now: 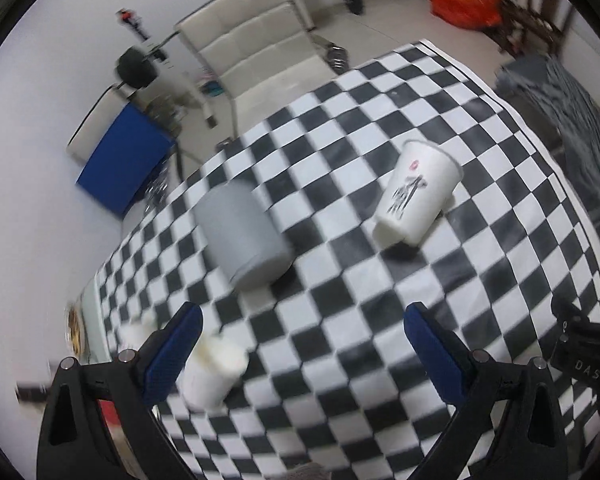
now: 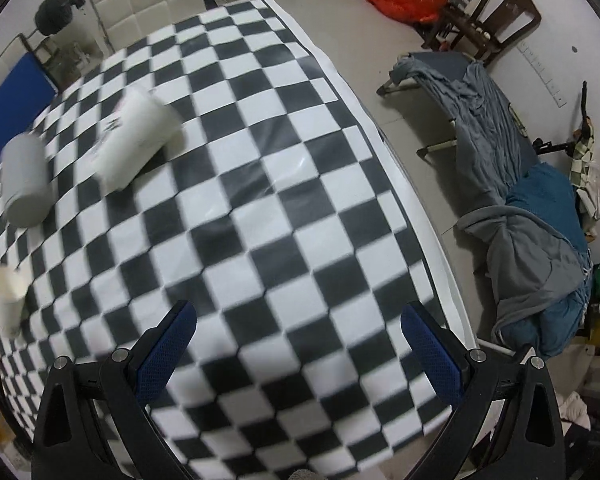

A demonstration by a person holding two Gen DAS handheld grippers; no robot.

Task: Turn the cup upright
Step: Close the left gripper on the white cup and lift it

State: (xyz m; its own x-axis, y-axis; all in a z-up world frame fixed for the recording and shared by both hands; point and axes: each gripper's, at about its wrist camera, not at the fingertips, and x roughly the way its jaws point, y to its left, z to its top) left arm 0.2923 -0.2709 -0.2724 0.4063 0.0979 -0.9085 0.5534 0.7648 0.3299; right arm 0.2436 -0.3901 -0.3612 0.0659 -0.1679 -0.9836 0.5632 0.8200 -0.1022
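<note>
Checkered desk held three tipped cups | printed white cup lay mid-desk, rim away | both grippers were spread, empty | best: grasp sidewall, rotate base down.

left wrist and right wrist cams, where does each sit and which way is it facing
Left wrist: on the left claw, looking down across the checkered tablecloth at the grey cylindrical cup and printed white paper cup; both blue-padded fingers show.
Right wrist: on the right claw, facing the table's right edge and floor; its fingers show.
Shared: both cups and the cloth.
</note>
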